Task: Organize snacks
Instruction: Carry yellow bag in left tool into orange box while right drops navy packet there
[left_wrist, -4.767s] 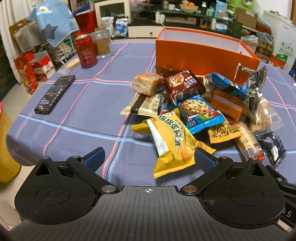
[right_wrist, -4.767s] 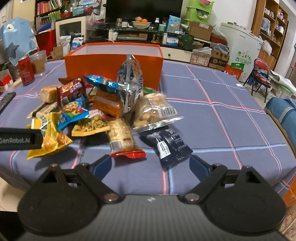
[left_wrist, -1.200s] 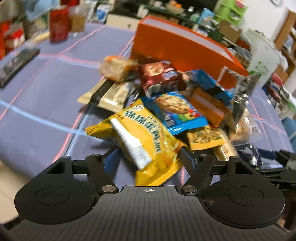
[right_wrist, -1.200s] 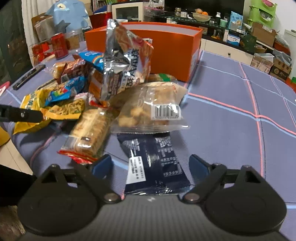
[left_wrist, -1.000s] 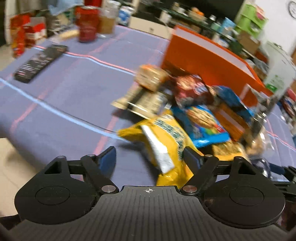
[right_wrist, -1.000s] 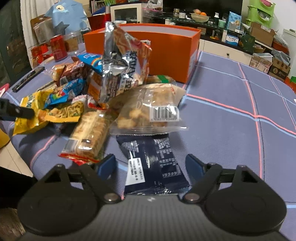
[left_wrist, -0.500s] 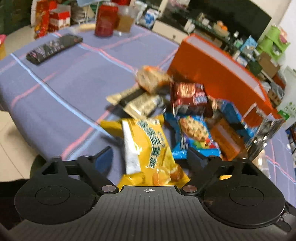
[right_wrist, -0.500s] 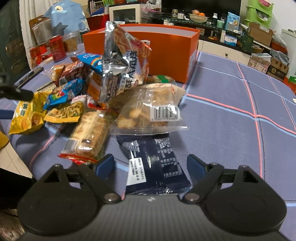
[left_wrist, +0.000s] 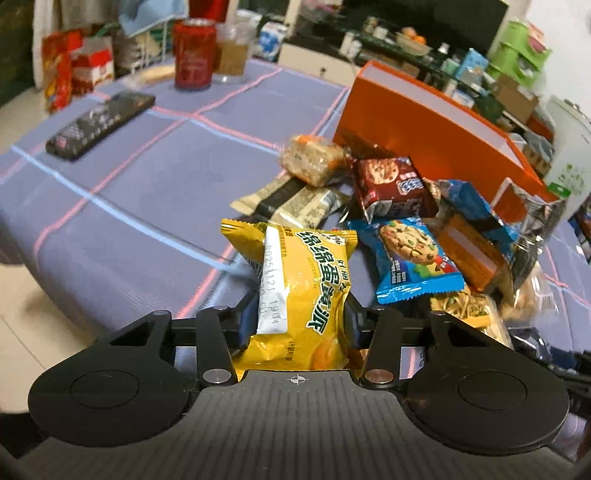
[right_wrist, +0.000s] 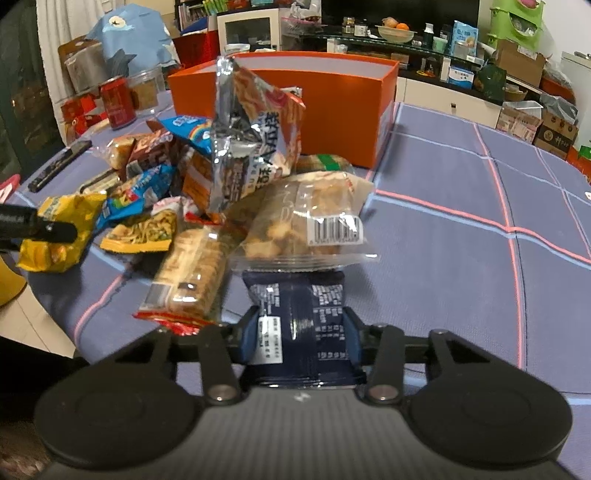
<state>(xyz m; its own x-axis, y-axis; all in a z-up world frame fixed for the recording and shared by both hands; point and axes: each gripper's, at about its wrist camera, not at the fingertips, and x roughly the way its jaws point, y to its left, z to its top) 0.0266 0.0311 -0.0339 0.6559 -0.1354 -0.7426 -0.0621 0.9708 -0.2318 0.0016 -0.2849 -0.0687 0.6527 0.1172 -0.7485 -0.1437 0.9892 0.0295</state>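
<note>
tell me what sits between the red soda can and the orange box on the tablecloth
Only bare purple checked tablecloth lies between the red soda can and the orange box, clearest in the left wrist view.

Non-task items on the table's blue checked tablecloth:
- Black remote control, lying flat near the left edge.
- Red drink can, upright at the far left corner.
- Clear lidded jar, just beside the can.
</note>
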